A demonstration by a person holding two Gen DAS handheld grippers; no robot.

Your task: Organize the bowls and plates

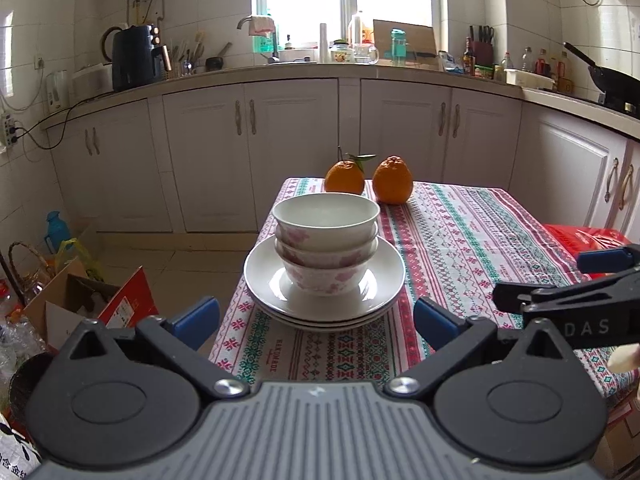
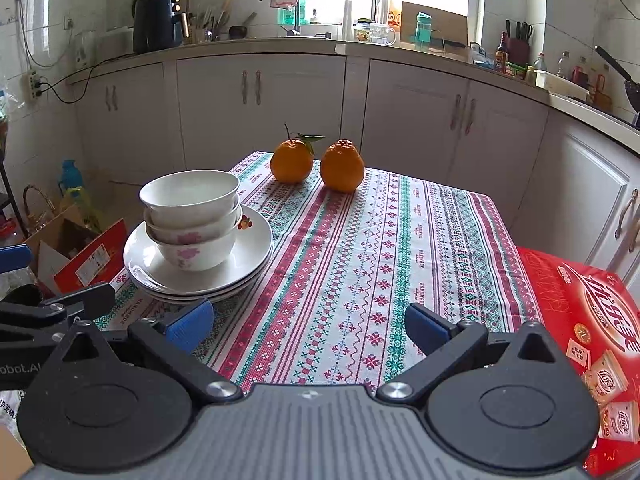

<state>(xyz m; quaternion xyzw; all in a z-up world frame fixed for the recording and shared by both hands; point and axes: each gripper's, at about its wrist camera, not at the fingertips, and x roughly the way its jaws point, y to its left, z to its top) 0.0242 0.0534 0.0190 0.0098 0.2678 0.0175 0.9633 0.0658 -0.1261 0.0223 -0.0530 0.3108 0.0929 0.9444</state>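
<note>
Three nested white bowls with pink flowers (image 1: 326,248) (image 2: 191,218) stand on a stack of white plates (image 1: 384,280) (image 2: 256,248) at the table's near left. My left gripper (image 1: 316,318) is open and empty, just short of the plates, its blue pads either side of the stack's width. My right gripper (image 2: 310,326) is open and empty over the tablecloth, right of the stack. Each gripper's fingers show at the edge of the other's view.
Two oranges (image 1: 368,179) (image 2: 318,164) sit at the table's far edge. A patterned tablecloth (image 2: 380,248) covers the table. A red box (image 2: 580,320) lies at the right edge. Cardboard boxes (image 1: 92,300) and clutter stand on the floor at left. Kitchen cabinets (image 1: 260,152) are behind.
</note>
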